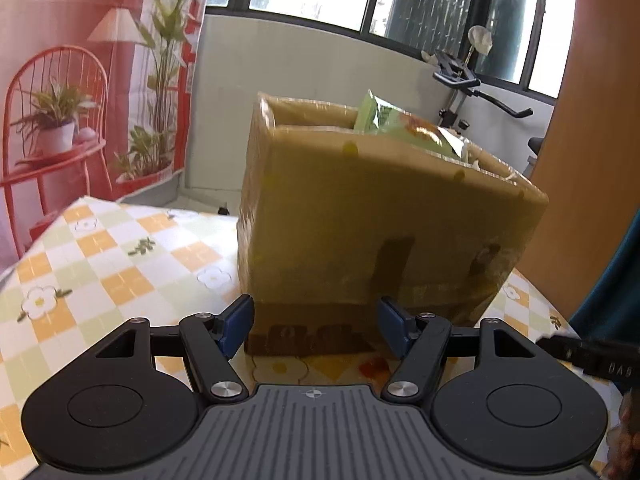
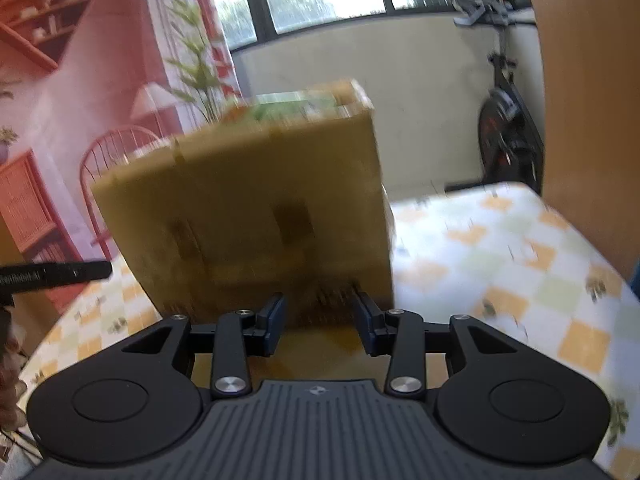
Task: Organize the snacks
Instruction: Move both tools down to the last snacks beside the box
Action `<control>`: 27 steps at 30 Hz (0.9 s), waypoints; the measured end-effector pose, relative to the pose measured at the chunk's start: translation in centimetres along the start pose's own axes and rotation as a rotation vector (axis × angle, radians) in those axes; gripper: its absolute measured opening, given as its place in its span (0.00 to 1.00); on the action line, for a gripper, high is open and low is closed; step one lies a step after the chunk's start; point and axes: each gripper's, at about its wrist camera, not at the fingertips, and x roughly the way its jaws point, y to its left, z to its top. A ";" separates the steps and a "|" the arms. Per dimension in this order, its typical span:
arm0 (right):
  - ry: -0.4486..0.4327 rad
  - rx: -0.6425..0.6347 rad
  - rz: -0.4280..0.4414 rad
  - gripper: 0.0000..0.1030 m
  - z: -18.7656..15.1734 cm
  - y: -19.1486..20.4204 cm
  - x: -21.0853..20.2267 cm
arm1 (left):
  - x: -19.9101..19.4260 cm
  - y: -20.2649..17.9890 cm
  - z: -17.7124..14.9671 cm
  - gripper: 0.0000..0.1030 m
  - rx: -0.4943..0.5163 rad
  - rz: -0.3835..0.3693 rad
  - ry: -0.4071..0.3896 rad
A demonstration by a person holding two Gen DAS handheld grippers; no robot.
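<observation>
A brown cardboard box (image 1: 380, 216) stands on the checked tablecloth (image 1: 100, 264), and a green snack bag (image 1: 400, 124) sticks out of its open top. My left gripper (image 1: 316, 326) is open just in front of the box's lower edge, with a brown flap (image 1: 312, 340) lying on the cloth between its blue pads (image 1: 238, 328). In the right wrist view the same box (image 2: 256, 216) is blurred. My right gripper (image 2: 322, 326) is open, low before the box's base, with nothing pressed between its pads (image 2: 370, 326). Each gripper's black edge shows in the other's view.
A wooden panel (image 1: 592, 140) rises right of the table. An exercise bike (image 2: 508, 132) stands by the windowed wall behind. A pink printed backdrop (image 1: 60, 60) hangs at left. Bare tablecloth (image 2: 500, 248) lies right of the box. A person's hand (image 2: 8, 360) shows at the left edge.
</observation>
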 end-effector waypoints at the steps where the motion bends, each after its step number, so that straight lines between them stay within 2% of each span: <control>1: 0.023 0.016 -0.010 0.39 -0.5 -0.4 0.0 | 0.1 0.0 -0.2 0.68 0.000 0.000 0.006; 10: 0.274 0.168 -0.070 0.39 -5.4 -2.3 0.3 | 0.1 0.3 -1.2 0.68 -0.020 -0.002 0.046; 13: 0.329 0.214 -0.077 0.39 -6.2 -2.5 0.5 | 0.0 0.5 -1.3 0.68 -0.024 0.001 0.048; 19: 0.375 0.205 -0.049 0.40 -6.5 -2.0 1.7 | 0.2 0.2 -1.6 0.68 -0.030 0.007 0.065; 27: 0.365 0.131 -0.045 0.40 -5.4 -1.2 4.6 | 0.1 0.2 -2.1 0.68 -0.040 0.017 0.082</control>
